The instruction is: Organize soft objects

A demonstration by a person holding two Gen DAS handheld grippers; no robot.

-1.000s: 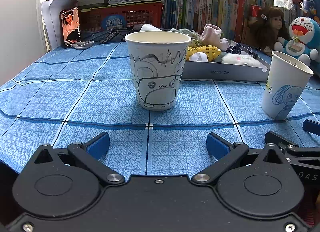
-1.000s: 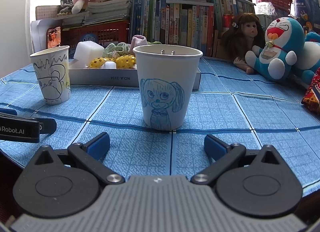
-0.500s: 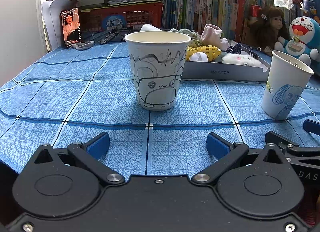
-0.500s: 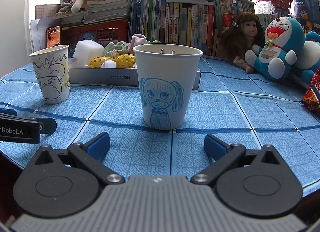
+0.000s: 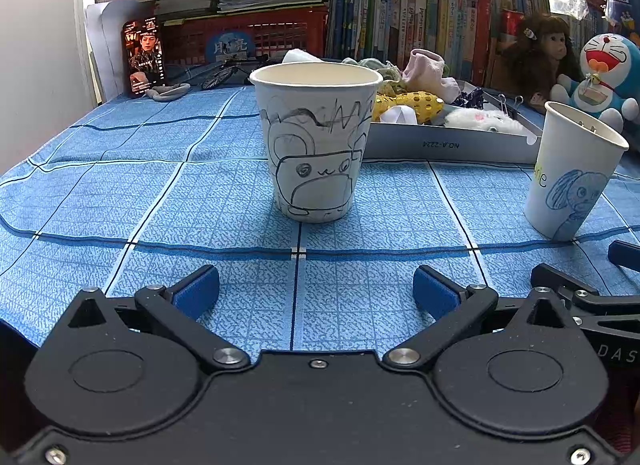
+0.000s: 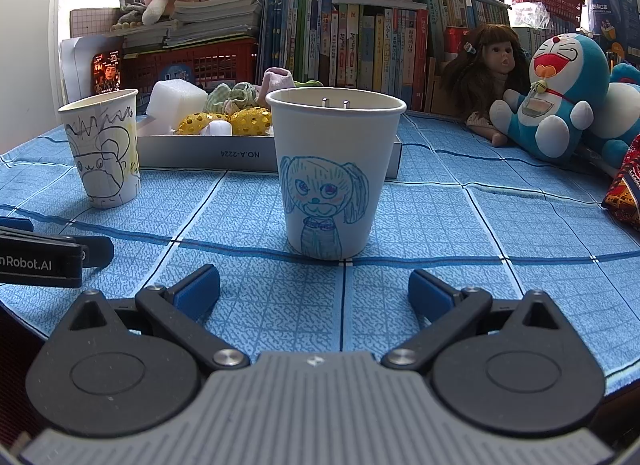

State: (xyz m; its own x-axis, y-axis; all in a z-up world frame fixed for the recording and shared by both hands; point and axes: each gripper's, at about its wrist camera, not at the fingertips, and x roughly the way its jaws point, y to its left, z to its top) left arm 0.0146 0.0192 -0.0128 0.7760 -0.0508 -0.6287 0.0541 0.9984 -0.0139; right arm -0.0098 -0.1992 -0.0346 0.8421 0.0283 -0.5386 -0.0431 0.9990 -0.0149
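On a table spread with a blue checked cloth [image 5: 160, 185], 2 handheld grippers are sitting low and side by side, each facing a paper cup. The left gripper [image 5: 316, 291] is resting with its blue-padded fingers [image 5: 196, 291] spread wide and gripping nothing, pointing at an upright cup with a black drawing [image 5: 316, 145] standing just ahead of it. The right gripper [image 6: 314, 289] is likewise holding its jaws wide apart and empty, aiming at an upright cup with a blue dog drawing [image 6: 332, 177]. Behind both cups, a shallow grey tray [image 6: 248, 155] is holding the soft objects: a white foam block [image 6: 176, 103], yellow spotted pieces [image 6: 224, 123], a pink sock [image 5: 428, 73], a green checked cloth [image 6: 232, 95] and a white fluffy item [image 5: 480, 121]. To the right of the tray, a long-haired doll [image 6: 492, 77] and a blue cat plush [image 6: 560, 97] are sitting against a row of books [image 6: 360, 45], while a red basket [image 5: 248, 39] is standing to the left under stacked papers.
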